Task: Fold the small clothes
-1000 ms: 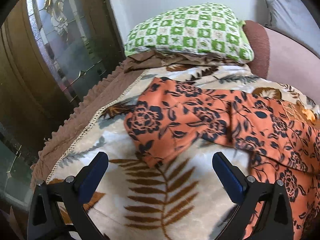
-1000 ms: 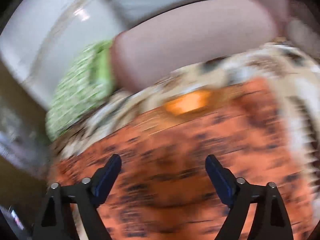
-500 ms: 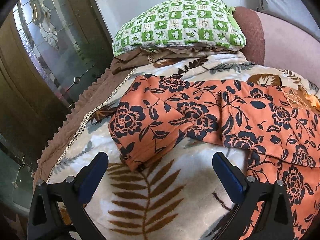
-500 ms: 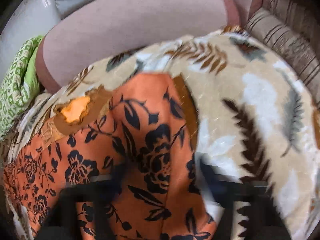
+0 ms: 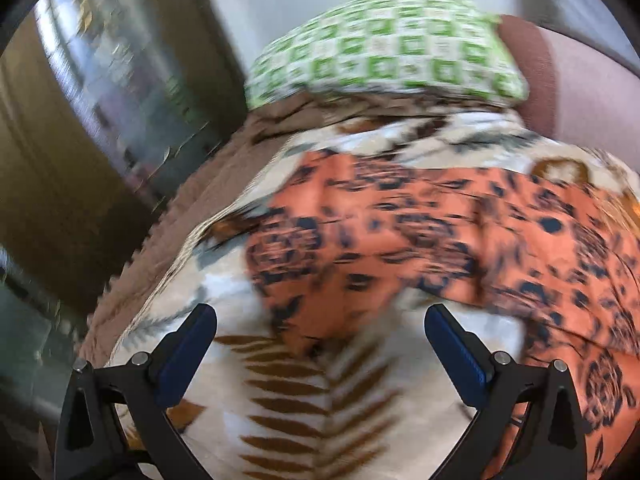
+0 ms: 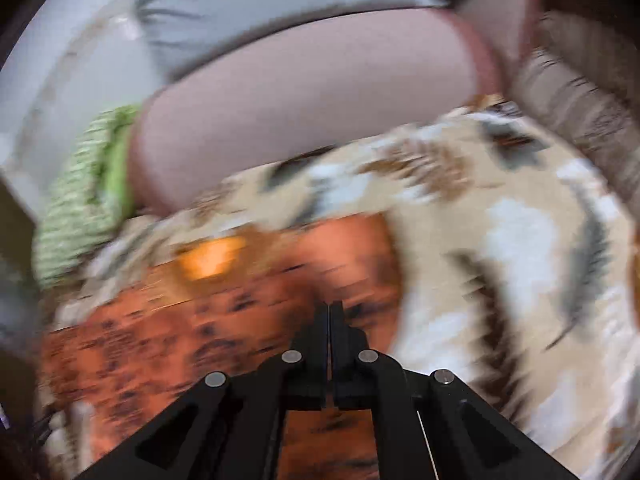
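An orange garment with a dark flower print (image 5: 420,240) lies spread on a leaf-patterned blanket (image 5: 320,408). My left gripper (image 5: 320,336) is open, its blue pads on either side of the garment's near left corner, just short of it. In the right wrist view the same garment (image 6: 168,344) fills the lower left. My right gripper (image 6: 329,312) is shut, its fingers pressed together over the garment's right edge; blur hides whether cloth is pinched between them. Both views are motion-blurred.
A green-and-white checked pillow (image 5: 384,48) lies at the head of the bed, also in the right wrist view (image 6: 88,196). A mauve padded backrest (image 6: 304,108) runs behind the blanket. A glass-panelled wooden door (image 5: 100,100) stands left of the bed. A striped cushion (image 6: 580,120) sits right.
My right gripper has gone from open to shut and has swung over the garment's right edge. My left gripper stays open and has shifted slightly toward the garment's corner.
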Action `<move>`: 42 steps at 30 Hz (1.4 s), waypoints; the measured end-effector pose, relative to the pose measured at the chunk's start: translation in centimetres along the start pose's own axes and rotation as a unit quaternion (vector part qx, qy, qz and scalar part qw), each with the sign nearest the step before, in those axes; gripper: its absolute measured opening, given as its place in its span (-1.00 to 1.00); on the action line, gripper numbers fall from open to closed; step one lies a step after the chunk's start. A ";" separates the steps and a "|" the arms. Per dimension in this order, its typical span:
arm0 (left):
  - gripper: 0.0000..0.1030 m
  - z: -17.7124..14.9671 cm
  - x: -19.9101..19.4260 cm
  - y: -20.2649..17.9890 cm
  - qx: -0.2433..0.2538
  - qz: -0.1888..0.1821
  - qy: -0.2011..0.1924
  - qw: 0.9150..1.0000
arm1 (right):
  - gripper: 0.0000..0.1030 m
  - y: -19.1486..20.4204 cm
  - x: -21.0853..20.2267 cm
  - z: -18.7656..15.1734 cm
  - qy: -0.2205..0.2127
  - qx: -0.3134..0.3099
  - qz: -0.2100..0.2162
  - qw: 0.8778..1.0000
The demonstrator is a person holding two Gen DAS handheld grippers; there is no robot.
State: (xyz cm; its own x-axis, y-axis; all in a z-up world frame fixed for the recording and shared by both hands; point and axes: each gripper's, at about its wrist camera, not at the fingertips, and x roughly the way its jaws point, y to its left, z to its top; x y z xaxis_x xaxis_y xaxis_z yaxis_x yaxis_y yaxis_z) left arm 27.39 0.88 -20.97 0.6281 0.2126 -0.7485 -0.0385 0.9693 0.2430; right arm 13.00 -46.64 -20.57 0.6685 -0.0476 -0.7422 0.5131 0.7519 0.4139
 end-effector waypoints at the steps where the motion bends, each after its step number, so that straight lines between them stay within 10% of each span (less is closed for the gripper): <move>1: 1.00 0.2 0.6 1.2 -0.020 -0.002 0.012 1.000 | -0.96 1.2 0.6 -0.7 0.013 -0.003 0.016 1.000; 4: 1.00 0.8 2.2 5.7 -0.091 0.002 0.042 0.995 | -0.96 4.4 3.2 -3.3 0.058 -0.021 0.046 0.997; 7: 1.00 1.0 2.8 9.9 -0.152 -0.001 0.053 0.987 | -0.93 6.7 7.3 -6.3 0.126 -0.059 -0.012 0.990; 15: 1.00 0.0 3.7 18.0 -0.261 0.001 0.068 0.963 | -0.91 17.0 3.4 -7.6 0.092 -0.147 0.054 0.983; 23: 1.00 -1.2 5.2 21.3 -0.288 -0.009 0.084 0.954 | -0.91 33.3 4.7 -15.8 0.215 -0.176 0.256 0.926; 34: 1.00 -1.3 5.7 22.9 -0.288 -0.020 0.075 0.955 | -0.86 37.2 11.3 -20.0 0.211 -0.091 0.273 0.934; 36: 1.00 -1.2 5.7 23.0 -0.282 -0.014 0.071 0.957 | -0.48 36.7 12.1 -20.0 0.222 -0.066 0.286 0.930; 37: 1.00 -1.2 5.7 23.0 -0.279 -0.010 0.070 0.958 | 0.24 36.3 12.4 -20.1 0.228 -0.054 0.288 0.929; 39: 1.00 -1.2 5.7 23.0 -0.273 0.000 0.069 0.960 | 0.89 35.8 12.5 -20.2 0.227 -0.031 0.301 0.926; 42: 1.00 -1.1 5.9 23.0 -0.259 0.002 0.072 0.963 | 0.89 36.0 11.8 -20.1 0.213 -0.036 0.297 0.930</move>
State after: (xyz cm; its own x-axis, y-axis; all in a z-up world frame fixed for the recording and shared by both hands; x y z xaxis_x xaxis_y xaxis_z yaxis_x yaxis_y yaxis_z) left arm 29.34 24.52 -20.52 0.5147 0.1948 -0.8349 -0.4459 0.8926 -0.0666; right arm 28.58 -6.88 -25.07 0.5416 0.6436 -0.5408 0.0732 0.6048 0.7930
